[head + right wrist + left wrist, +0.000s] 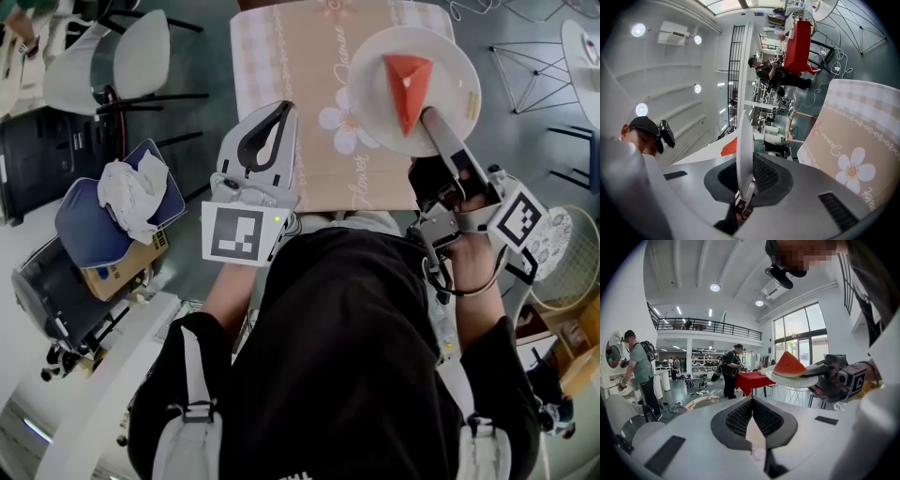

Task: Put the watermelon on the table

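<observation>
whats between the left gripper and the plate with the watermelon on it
Only flowered tablecloth shows between the left gripper and the plate; nothing else sits in that stretch. The head view shows it.

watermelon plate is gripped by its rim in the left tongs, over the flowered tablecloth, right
Not quite: the right tongs grip the white plate with the watermelon by its rim, over the flowered tablecloth. The head view shows it.

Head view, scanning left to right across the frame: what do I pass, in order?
Blue bag with a white cloth on it → left gripper → white plate carrying the watermelon slice → wire frame on the floor.
</observation>
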### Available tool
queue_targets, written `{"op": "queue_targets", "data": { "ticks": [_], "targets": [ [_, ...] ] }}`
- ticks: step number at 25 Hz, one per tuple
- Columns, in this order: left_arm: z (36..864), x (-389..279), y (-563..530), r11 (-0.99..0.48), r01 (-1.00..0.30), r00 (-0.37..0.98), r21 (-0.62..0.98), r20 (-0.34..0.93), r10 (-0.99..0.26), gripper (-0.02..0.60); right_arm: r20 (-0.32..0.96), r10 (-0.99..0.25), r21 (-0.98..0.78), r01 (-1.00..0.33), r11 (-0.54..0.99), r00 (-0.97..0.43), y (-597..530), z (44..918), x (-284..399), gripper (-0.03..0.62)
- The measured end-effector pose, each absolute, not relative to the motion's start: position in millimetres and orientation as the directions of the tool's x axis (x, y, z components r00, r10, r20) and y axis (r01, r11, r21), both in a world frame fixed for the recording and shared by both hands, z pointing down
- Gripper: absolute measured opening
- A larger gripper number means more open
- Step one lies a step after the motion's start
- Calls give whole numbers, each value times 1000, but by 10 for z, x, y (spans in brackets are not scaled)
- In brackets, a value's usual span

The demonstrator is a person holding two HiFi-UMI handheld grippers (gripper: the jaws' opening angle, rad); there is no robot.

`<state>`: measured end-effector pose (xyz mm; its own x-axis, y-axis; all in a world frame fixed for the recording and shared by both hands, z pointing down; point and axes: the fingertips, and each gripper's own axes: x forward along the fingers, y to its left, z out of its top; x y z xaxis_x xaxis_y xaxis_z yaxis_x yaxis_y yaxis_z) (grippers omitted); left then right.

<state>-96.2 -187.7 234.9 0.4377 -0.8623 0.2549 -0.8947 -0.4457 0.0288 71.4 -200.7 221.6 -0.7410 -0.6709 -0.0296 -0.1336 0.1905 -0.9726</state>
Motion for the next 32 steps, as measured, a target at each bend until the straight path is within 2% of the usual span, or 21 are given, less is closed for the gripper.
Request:
{"op": "queue_targets", "data": {
  "ticks": [32],
  "targets": [
    [3124, -971, -2321, -437, -896, 434, 75, 349, -830, 12, 6, -636, -988, -104, 118, -772, -2307, 3085, 631, 26]
  ]
}}
